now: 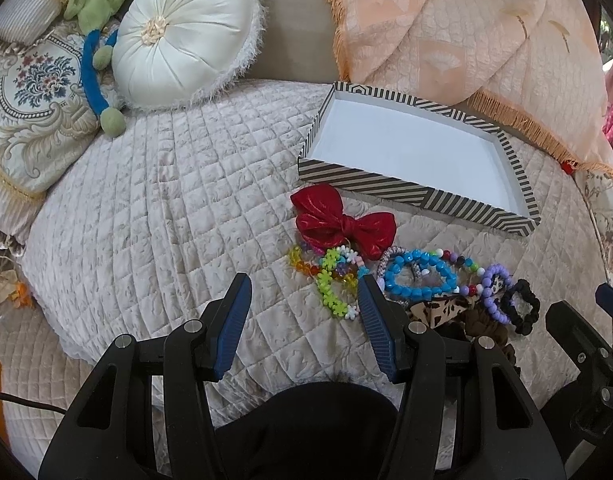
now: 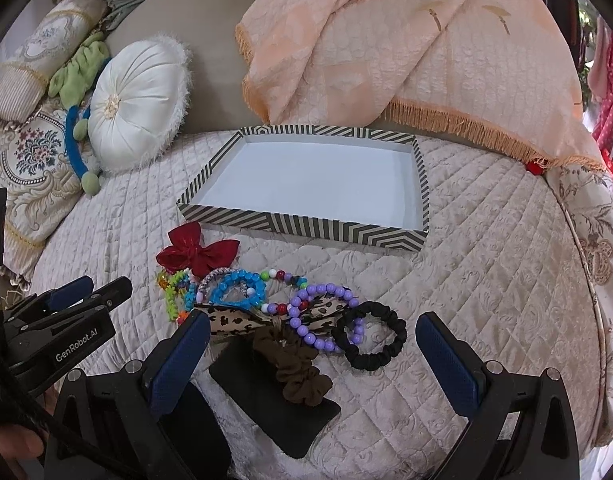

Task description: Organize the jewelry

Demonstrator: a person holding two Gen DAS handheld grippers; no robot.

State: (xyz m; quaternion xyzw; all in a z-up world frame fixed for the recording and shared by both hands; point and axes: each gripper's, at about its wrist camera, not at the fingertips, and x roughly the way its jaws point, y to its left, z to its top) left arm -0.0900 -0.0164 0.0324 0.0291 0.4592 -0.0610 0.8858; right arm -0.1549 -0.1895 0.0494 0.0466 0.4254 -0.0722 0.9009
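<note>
A pile of jewelry and hair pieces lies on the quilted bed in front of an empty striped box (image 1: pixel 418 194) (image 2: pixel 306 230) with a white floor. The pile holds a red bow (image 1: pixel 342 222) (image 2: pixel 198 254), a blue bead bracelet (image 1: pixel 420 274) (image 2: pixel 238 290), a green flower bracelet (image 1: pixel 332 290), a purple bead bracelet (image 2: pixel 322 320), a leopard bow (image 2: pixel 242 322), a brown scrunchie (image 2: pixel 298 372) and a black scrunchie (image 2: pixel 370 340). My left gripper (image 1: pixel 304 284) hangs open just left of the pile, nothing between its fingers. My right gripper (image 2: pixel 310 322) stands open around the near side of the pile.
A round white cushion (image 1: pixel 186 36), a floral pillow (image 1: pixel 30 100) and a green and blue plush toy (image 1: pixel 98 60) sit at the back left. A peach fringed blanket (image 2: pixel 406 40) is draped behind the box. A flat black pad (image 2: pixel 266 400) lies under the brown scrunchie.
</note>
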